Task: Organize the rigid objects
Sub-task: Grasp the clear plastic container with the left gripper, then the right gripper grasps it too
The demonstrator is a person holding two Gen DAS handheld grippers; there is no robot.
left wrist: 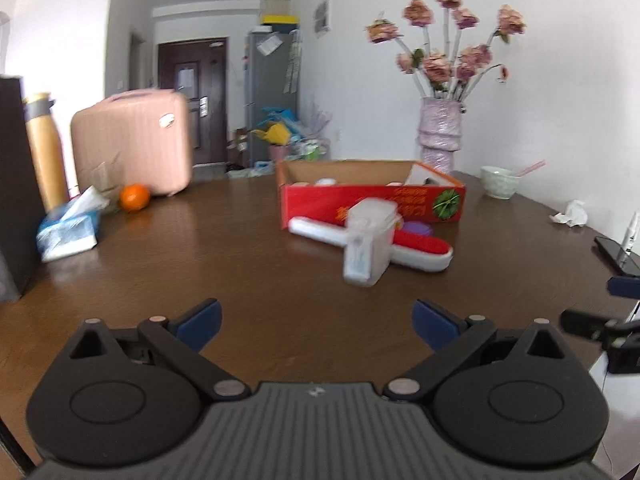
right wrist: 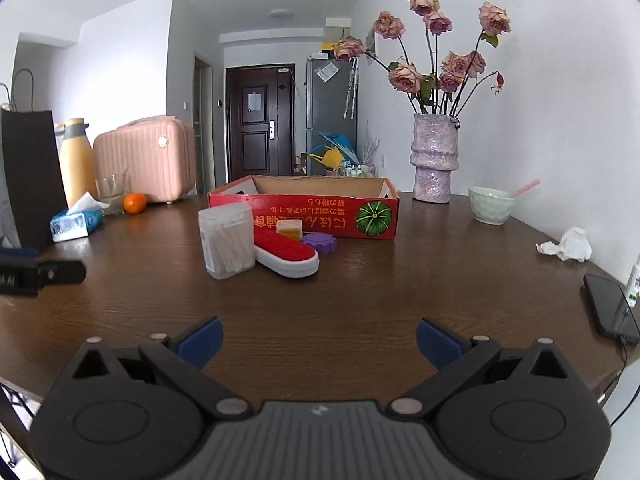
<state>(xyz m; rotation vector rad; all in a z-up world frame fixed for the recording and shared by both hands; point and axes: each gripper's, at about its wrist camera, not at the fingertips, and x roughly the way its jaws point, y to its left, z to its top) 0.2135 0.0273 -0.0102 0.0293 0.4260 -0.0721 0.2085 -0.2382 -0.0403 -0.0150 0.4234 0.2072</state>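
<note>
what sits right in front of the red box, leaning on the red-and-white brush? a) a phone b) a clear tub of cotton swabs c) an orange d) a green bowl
b: the clear tub of cotton swabs stands against the red-and-white brush, just in front of the red box.

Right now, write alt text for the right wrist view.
Open right tongs hover over a brown table, holding nothing. Ahead, a clear swab box, a red-and-white brush, a purple disc and a small yellow box sit before a red cardboard box.
</note>
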